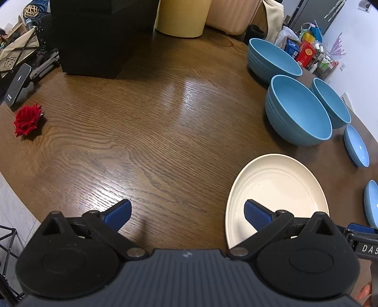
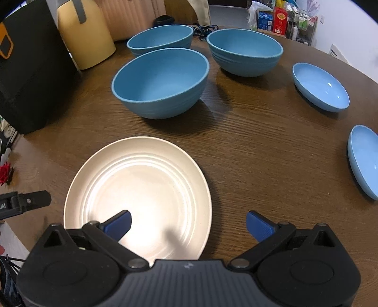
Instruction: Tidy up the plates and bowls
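A cream plate (image 2: pixel 141 193) lies flat on the round wooden table (image 2: pixel 259 146), also seen as the cream plate (image 1: pixel 278 191) in the left wrist view. Behind it stand three deep blue bowls: the nearest bowl (image 2: pixel 160 82), a bowl (image 2: pixel 244 50) to its right and a bowl (image 2: pixel 160 39) at the back. Two shallow light-blue dishes lie at the right, one dish (image 2: pixel 320 86) farther and one dish (image 2: pixel 365 160) nearer. My left gripper (image 1: pixel 187 211) hangs open over bare wood left of the plate. My right gripper (image 2: pixel 187 224) is open above the plate's near right rim, holding nothing.
A black box (image 1: pixel 92 35) and a yellow cylindrical container (image 1: pixel 182 16) stand at the table's far side. A red flower (image 1: pixel 27 119) lies near the left edge beside a dark phone-like slab (image 1: pixel 17 85). Clutter on shelves fills the far right background.
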Demonstrator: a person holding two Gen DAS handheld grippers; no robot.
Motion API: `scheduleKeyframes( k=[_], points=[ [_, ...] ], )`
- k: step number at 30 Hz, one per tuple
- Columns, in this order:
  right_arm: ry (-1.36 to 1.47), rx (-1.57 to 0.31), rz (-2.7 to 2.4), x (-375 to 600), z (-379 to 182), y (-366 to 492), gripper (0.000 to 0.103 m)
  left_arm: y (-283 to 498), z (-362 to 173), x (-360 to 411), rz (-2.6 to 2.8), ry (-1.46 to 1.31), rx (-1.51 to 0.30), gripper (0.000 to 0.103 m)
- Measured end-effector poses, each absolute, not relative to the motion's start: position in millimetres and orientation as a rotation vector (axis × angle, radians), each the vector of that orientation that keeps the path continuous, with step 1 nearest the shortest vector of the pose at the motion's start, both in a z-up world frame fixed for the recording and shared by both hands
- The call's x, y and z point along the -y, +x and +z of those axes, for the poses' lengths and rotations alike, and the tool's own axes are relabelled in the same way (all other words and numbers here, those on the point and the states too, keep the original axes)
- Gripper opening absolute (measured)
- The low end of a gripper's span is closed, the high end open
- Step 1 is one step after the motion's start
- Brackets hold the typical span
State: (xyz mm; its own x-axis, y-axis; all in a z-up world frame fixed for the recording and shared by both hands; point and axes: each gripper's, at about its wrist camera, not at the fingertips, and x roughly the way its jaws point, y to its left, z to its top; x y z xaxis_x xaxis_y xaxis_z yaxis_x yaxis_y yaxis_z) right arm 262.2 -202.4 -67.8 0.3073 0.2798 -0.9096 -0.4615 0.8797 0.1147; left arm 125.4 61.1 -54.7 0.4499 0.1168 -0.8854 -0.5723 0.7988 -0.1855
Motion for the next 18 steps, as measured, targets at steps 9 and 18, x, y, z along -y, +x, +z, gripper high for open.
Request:
scheduleKeyframes(
  k=[9, 18],
  points=[
    [-0.183, -1.138, 0.462, 199.2, -57.2, 256.7, 0.103, 112.5, -44.9, -65.1, 0.414, -0.467, -1.009, 0.103],
    [-0.167, -1.116, 0.406, 206.7, -41.7, 246.4, 0.103, 100.9, -31.7, -64.0, 0.361, -0.44, -0.997, 0.103]
  ],
)
